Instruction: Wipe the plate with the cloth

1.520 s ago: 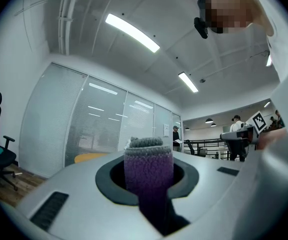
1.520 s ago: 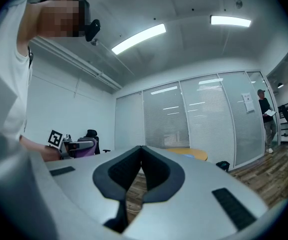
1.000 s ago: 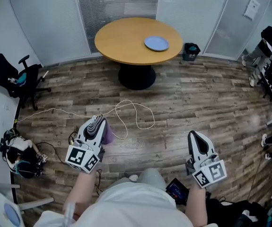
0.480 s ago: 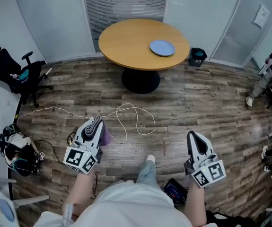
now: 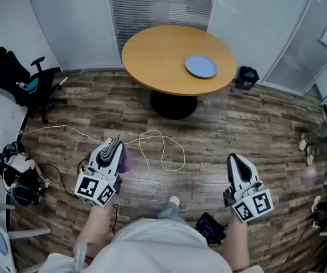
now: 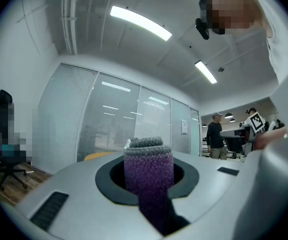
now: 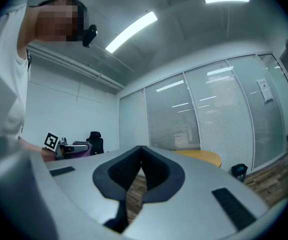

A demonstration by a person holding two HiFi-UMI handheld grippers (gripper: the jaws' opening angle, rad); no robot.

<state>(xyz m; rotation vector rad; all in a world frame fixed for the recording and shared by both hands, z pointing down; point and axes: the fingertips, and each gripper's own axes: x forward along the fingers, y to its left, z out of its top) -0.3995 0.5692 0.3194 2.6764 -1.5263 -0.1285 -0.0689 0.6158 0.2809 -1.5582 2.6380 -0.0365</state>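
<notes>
A light blue plate [image 5: 201, 66] lies on the right part of a round wooden table [image 5: 157, 56] at the far side of the room. My left gripper [image 5: 113, 146] is shut on a folded purple and grey cloth [image 5: 124, 161], which fills the space between its jaws in the left gripper view as the cloth [image 6: 148, 176]. My right gripper [image 5: 235, 161] is shut with nothing in it; its jaws meet at the tip [image 7: 141, 149]. Both grippers are held level over the wooden floor, well short of the table.
A white cable [image 5: 157, 147] loops on the floor between me and the table. A black office chair [image 5: 21, 84] stands at the left wall. A small black bin [image 5: 246, 77] sits right of the table. Gear with cables [image 5: 18, 178] lies at the left. A dark device [image 5: 210, 227] lies by my feet.
I have walked toward the table: table and plate have shifted right and slightly nearer in the head view. Both grippers keep their poses and stay shut.
</notes>
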